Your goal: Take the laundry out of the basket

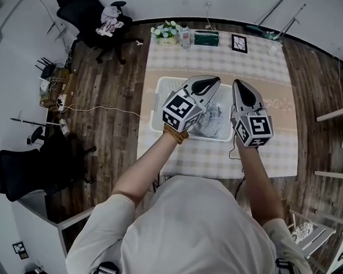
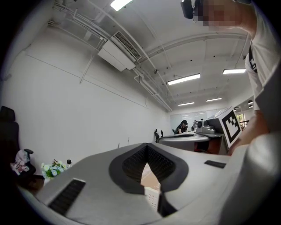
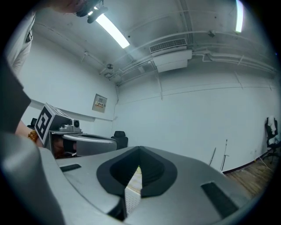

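Checkered table (image 1: pixel 260 63): basket (image 1: pixel 156 108) and laundry (image 1: pixel 216 120) half hidden under left gripper (image 1: pixel 213 81) and right gripper (image 1: pixel 237 85), jaws pressed together.

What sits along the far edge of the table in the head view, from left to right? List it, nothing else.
flowers → bottle → green box → marker card

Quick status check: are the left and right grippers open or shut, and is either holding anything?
Left gripper: closed, holding nothing.
Right gripper: closed, holding nothing.
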{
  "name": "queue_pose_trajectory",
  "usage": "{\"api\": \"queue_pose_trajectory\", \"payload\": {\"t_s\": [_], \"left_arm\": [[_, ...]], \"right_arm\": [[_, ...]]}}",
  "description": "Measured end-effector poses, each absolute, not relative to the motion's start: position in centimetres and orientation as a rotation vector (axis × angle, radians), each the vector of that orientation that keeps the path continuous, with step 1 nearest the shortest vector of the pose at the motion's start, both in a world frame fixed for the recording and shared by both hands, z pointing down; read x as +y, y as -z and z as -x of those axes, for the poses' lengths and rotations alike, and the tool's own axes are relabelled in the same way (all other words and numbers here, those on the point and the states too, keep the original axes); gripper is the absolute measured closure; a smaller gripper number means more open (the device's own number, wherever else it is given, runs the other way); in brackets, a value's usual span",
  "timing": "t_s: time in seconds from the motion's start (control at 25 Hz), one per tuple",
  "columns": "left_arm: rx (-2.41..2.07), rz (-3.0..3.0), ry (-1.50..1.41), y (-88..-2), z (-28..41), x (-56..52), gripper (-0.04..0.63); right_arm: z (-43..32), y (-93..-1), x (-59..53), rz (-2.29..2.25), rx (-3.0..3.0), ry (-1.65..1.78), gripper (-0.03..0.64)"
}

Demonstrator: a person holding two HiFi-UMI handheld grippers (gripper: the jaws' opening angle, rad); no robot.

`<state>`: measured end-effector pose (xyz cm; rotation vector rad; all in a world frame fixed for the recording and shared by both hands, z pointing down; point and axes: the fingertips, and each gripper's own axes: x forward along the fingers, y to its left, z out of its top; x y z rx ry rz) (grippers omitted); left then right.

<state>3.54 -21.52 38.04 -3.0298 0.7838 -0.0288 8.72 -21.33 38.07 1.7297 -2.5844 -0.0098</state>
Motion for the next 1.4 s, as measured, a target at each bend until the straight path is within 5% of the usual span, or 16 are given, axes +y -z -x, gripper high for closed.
{"api": "queue_pose_trajectory", "payload": {"t_s": [0.4, 0.8, 0.96, 1.08, 1.28, 1.4], "left_arm": [[0.915, 3.053, 0.001, -39.2, -4.2, -23.5, 0.580], [0.634, 2.965, 0.549, -48.2, -4.1, -23.7, 0.572], [0.458, 2.902, 0.851, -52.5, -3.3, -22.9, 0.461], [0.327, 2.848, 1.023, -55.0, -2.7, -22.4, 0.442], [0.036, 2.679, 1.358, -60.0, -1.4, -20.5, 0.373], [-0.111, 2.558, 1.509, -63.2, -0.6, -19.5, 0.354]], "right_arm": [[-7.4, -39.3, -23.1, -1.746, -2.584, -0.049, 0.607], [-5.8, -47.5, -23.9, -1.290, -2.429, -0.083, 0.604], [-5.1, -50.8, -23.6, -1.103, -2.337, -0.089, 0.557], [-4.7, -53.2, -23.3, -0.967, -2.282, -0.109, 0.414], [-3.3, -58.0, -21.3, -0.659, -2.139, -0.100, 0.402], [-3.2, -61.5, -20.1, -0.500, -1.999, -0.083, 0.330]]}}
